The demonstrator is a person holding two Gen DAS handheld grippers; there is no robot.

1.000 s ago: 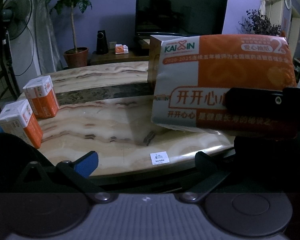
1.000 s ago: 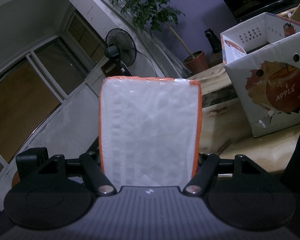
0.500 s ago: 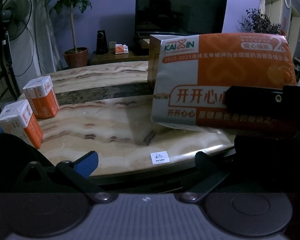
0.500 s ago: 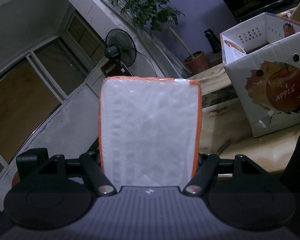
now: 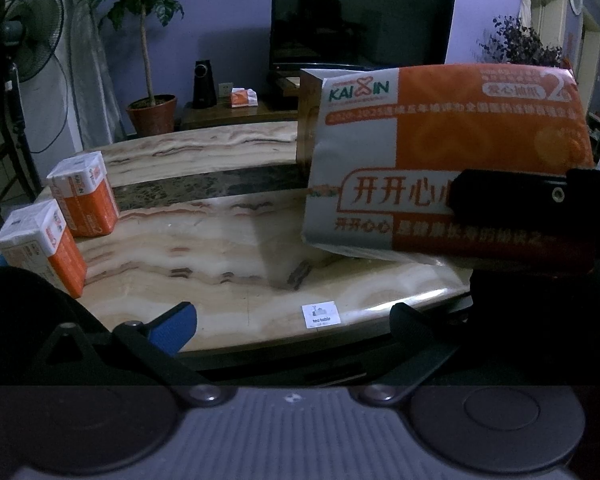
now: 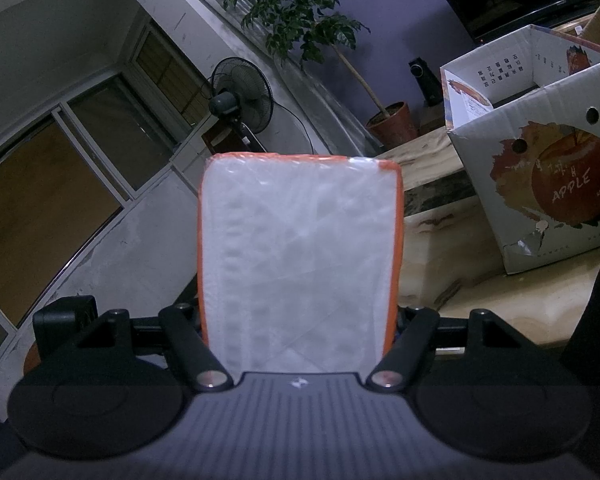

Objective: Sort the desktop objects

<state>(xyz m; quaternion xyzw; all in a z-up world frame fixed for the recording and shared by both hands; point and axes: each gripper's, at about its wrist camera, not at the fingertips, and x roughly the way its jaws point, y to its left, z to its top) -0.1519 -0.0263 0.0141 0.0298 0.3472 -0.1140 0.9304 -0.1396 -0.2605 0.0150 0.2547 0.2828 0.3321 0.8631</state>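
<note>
My right gripper point(image 6: 299, 314) is shut on an orange and white tissue pack point(image 6: 300, 248), held in the air with its white end toward the camera. In the left wrist view the same tissue pack point(image 5: 440, 152) hangs at the right above the marble table point(image 5: 228, 248), with a black finger point(image 5: 508, 198) of the right gripper across its face. Two smaller orange and white tissue packs point(image 5: 84, 196) point(image 5: 40, 244) stand upright at the table's left edge. Low at the table's near edge, my left gripper point(image 5: 292, 324) is open and holds nothing.
An open cardboard apple box point(image 6: 540, 160) stands on the table to the right of the held pack; its side point(image 5: 306, 128) shows behind the pack. A small white label point(image 5: 320, 314) sits near the front edge. Beyond the table are a TV, a potted plant and a fan.
</note>
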